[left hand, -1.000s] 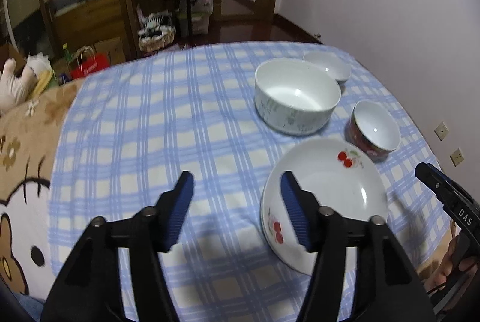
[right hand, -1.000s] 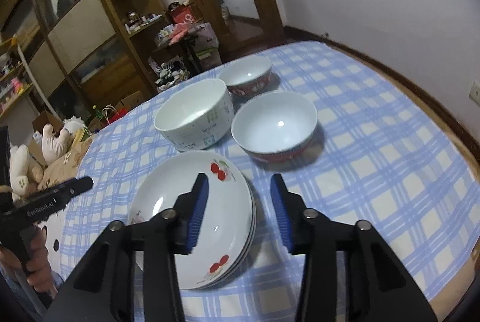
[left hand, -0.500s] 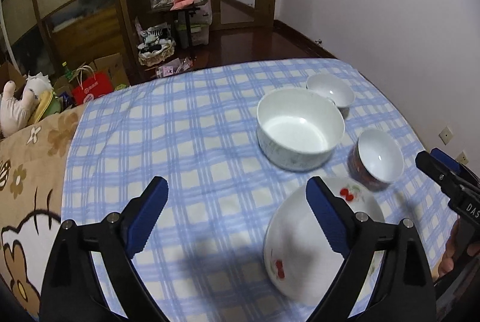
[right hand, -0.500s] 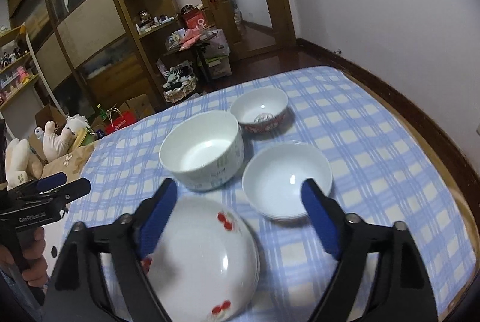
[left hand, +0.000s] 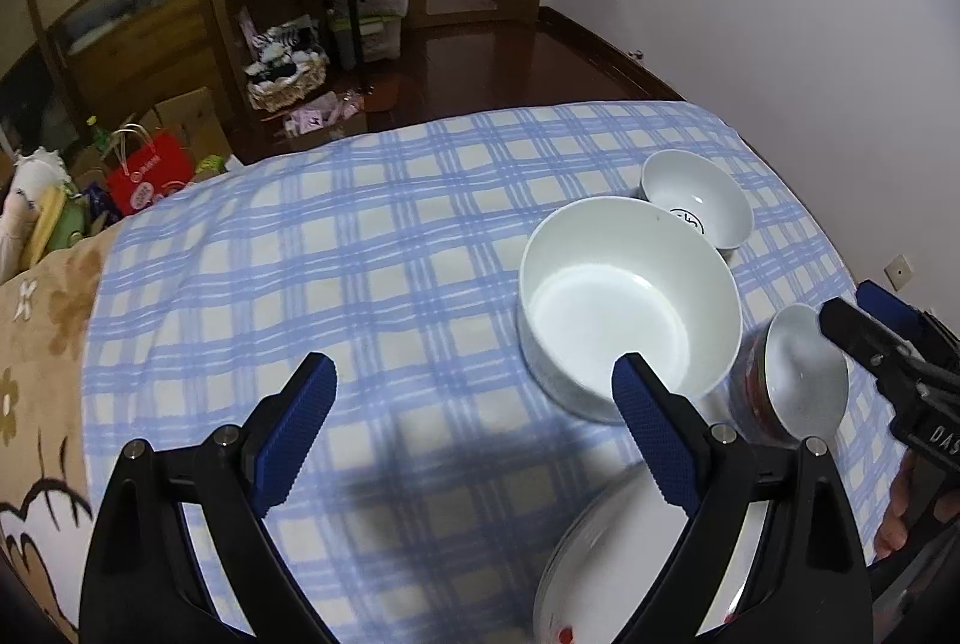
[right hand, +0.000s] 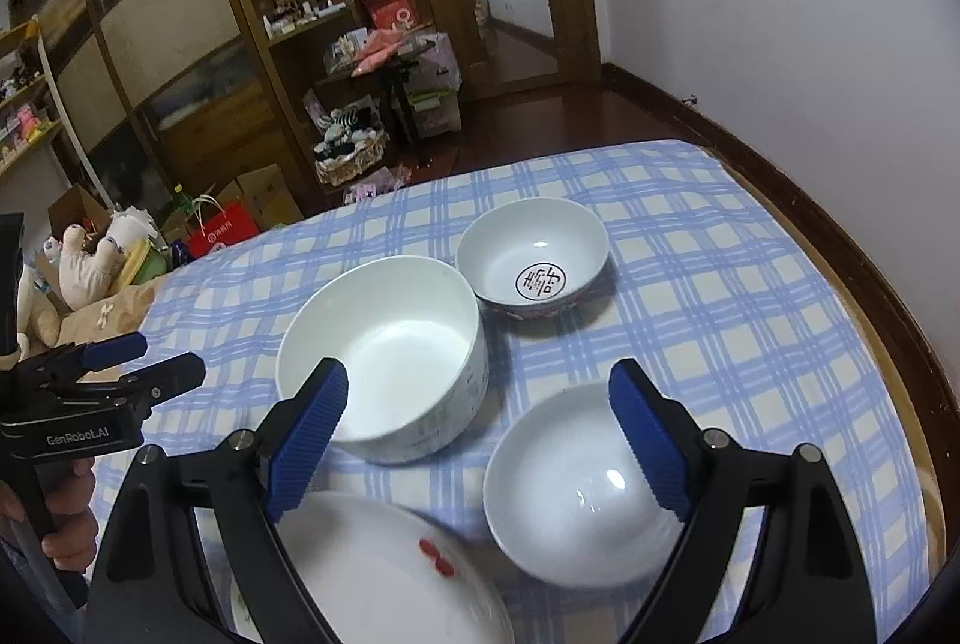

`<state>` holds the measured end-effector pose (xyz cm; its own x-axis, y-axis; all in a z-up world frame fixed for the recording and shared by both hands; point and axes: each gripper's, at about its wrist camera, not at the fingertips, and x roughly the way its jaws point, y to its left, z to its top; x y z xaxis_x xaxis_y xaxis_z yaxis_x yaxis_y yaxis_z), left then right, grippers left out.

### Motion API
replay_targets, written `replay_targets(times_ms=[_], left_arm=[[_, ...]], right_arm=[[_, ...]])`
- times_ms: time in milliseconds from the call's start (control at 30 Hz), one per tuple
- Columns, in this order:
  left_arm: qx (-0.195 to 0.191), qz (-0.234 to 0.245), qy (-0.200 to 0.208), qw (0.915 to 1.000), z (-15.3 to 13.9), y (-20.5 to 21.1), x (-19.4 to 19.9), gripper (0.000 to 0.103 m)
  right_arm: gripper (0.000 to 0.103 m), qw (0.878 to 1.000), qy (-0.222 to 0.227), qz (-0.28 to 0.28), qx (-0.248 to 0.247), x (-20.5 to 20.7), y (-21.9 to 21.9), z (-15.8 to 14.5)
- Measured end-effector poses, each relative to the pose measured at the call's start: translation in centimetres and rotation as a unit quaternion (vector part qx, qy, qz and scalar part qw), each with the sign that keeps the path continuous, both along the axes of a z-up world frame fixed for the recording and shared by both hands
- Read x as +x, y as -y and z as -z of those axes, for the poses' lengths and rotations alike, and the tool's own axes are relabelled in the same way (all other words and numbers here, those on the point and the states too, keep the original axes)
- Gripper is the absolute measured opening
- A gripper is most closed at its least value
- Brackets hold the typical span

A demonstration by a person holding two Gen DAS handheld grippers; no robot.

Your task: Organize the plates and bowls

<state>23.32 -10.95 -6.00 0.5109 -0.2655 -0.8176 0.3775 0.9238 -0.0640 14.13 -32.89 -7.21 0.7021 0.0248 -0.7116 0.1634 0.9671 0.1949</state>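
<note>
A stack of white plates with red cherries (right hand: 372, 572) lies at the near edge of the blue checked table (left hand: 360, 284), low in both views. Behind it stand a large white bowl (right hand: 390, 356), a bowl with a black emblem inside (right hand: 534, 254) and a red-sided white bowl (right hand: 570, 488). My right gripper (right hand: 480, 374) hangs open above the gap between plates and bowls, holding nothing. My left gripper (left hand: 474, 404) is open over bare cloth, left of the large bowl (left hand: 624, 308). The plates (left hand: 612, 572) sit under its right finger. Each gripper shows in the other's view.
The round table's wooden edge (right hand: 888, 344) curves close to the white wall on the right. Beyond the far edge are the dark floor, wooden cabinets (right hand: 240, 62), a red bag (left hand: 150, 170) and plush toys (right hand: 90, 260). A hand (right hand: 66, 530) holds the left gripper's handle.
Both grippers have opened wide and drawn back from the plate stack. The plates have slid toward the bottom of both views and the bowls now sit nearer the middle.
</note>
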Motion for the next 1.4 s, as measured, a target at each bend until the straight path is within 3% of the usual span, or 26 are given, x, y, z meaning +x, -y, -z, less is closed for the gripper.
replay_targets(times_ms=[500,567,633,733,867,933,1033,1400], left_arm=[[0.024,0.022,-0.056,0.9979,5.5,4.2,4.8,0.092],[0.021,0.022,-0.067,0.9973,6.2,4.3,5.1,0.083],[0.018,0.023,-0.087,0.9958,7.0,4.4,5.6,0.057],[0.009,0.021,-0.107,0.9940,8.0,4.5,6.0,0.044],[0.004,0.031,-0.122,0.9920,8.8,4.7,6.1,0.040],[-0.006,0.037,-0.135,0.9901,9.1,4.7,6.1,0.033],[-0.021,0.038,-0.148,0.9880,9.2,4.8,6.1,0.025],[-0.005,-0.005,-0.134,0.9910,7.2,4.4,4.4,0.024]], right_arm=[[0.093,0.997,-0.074,-0.017,0.021,6.1,0.1,4.4],[0.089,0.996,-0.082,-0.016,0.019,6.6,0.0,4.8],[0.078,0.996,-0.086,-0.011,0.019,7.0,0.1,5.0],[0.064,0.995,-0.096,-0.018,0.028,7.9,0.0,5.5],[0.036,0.992,-0.122,-0.024,0.030,8.6,-0.3,6.4],[0.031,0.990,-0.135,-0.025,0.040,8.8,-0.4,7.0],[0.031,0.990,-0.131,-0.017,0.043,8.4,-0.5,7.5],[0.029,0.993,-0.115,-0.013,0.022,6.8,-2.5,6.5]])
